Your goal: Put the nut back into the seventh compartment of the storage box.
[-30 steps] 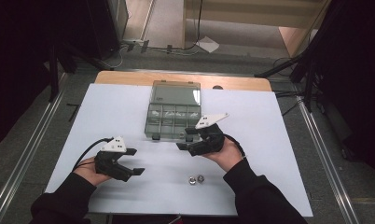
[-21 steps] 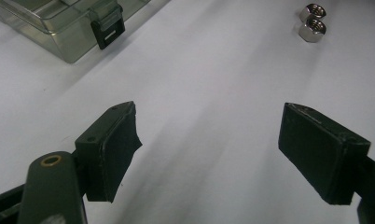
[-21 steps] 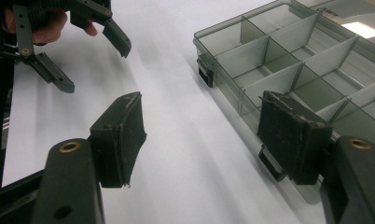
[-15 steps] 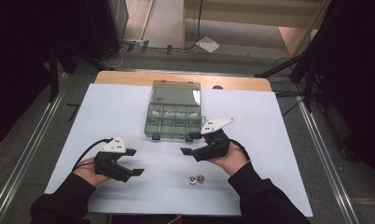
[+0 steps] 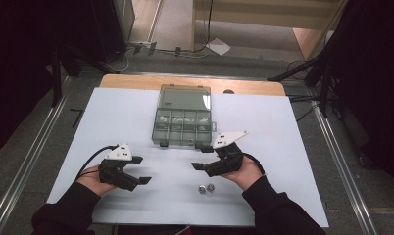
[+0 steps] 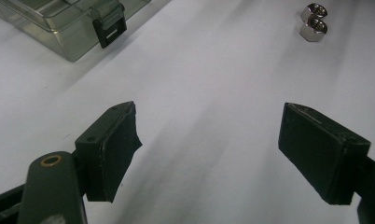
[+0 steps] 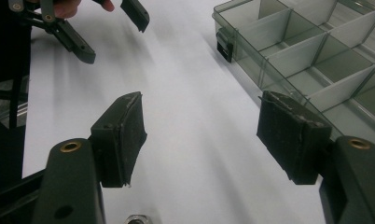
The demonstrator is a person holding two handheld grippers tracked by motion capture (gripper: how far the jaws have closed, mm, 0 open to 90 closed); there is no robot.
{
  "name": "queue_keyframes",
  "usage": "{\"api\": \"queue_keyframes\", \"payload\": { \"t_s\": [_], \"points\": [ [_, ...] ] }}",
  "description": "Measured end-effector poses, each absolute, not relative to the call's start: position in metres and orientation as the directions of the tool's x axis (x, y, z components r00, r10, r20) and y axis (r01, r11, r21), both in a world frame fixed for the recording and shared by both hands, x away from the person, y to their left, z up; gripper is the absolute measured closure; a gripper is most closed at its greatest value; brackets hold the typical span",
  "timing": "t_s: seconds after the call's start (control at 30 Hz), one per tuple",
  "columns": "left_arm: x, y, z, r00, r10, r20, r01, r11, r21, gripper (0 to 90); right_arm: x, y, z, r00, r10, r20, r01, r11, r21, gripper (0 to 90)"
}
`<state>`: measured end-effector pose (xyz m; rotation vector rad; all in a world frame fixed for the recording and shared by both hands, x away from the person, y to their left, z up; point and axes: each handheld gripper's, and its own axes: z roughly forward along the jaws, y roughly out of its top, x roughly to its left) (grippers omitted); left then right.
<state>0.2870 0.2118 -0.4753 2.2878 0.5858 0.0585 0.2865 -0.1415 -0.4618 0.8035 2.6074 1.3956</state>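
A clear plastic compartment box [image 5: 181, 122] lies open at mid-table, its lid folded back. Two steel hex nuts [image 5: 205, 188] rest side by side on the white table near the front edge. My right gripper [image 5: 200, 157] stands open just in front of the box's right front corner, above and a little right of the nuts, with nothing between its jaws. In the right gripper view the box [image 7: 316, 60] is on the right and one nut [image 7: 138, 219] peeks in at the bottom. My left gripper [image 5: 142, 170] is open at front left, holding nothing; the nuts [image 6: 314, 21] lie ahead of it.
The white table sheet [image 5: 283, 127] has bare room left and right of the box. A wooden strip [image 5: 136, 81] runs along the far edge. Beyond it are floor cables and black stands. The box's black latch [image 6: 108, 29] faces the person.
My right gripper has drawn back from the box's front toward the person and slightly right. The left gripper has stayed put.
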Motion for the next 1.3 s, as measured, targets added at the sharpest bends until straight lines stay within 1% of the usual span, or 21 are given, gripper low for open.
{"api": "queue_keyframes", "payload": {
  "t_s": [0.3, 0.5, 0.93, 1.03, 1.13, 1.23, 1.3],
  "points": [
    [0.286, 0.212, -0.475, 0.892, 0.432, -0.134, 0.395, -0.599, 0.696, 19.7, 0.281, -0.145, -0.462, -0.86, 0.473, 0.192, 0.42, 0.443, 0.792, 32.7],
    [0.286, 0.211, -0.475, 0.893, 0.43, -0.131, 0.393, -0.606, 0.691, 19.8, 0.275, -0.147, -0.462, -0.867, 0.466, 0.177, 0.406, 0.453, 0.794, 32.7],
    [0.285, 0.211, -0.476, 0.895, 0.427, -0.129, 0.391, -0.611, 0.688, 19.7, 0.266, -0.153, -0.466, -0.86, 0.473, 0.192, 0.423, 0.451, 0.786, 33.2],
    [0.285, 0.211, -0.475, 0.895, 0.426, -0.129, 0.391, -0.615, 0.685, 19.8, 0.266, -0.155, -0.468, -0.868, 0.469, 0.164, 0.397, 0.456, 0.796, 33.2],
    [0.285, 0.21, -0.475, 0.898, 0.423, -0.122, 0.386, -0.622, 0.681, 19.8, 0.263, -0.154, -0.47, -0.863, 0.467, 0.194, 0.423, 0.458, 0.782, 33.3],
    [0.285, 0.21, -0.476, 0.898, 0.423, -0.124, 0.386, -0.619, 0.684, 19.8, 0.261, -0.153, -0.472, -0.872, 0.456, 0.179, 0.407, 0.469, 0.784, 33.5],
    [0.285, 0.21, -0.476, 0.897, 0.425, -0.125, 0.387, -0.617, 0.685, 19.8, 0.259, -0.153, -0.472, -0.87, 0.456, 0.188, 0.415, 0.471, 0.778, 33.5]
  ]
}}
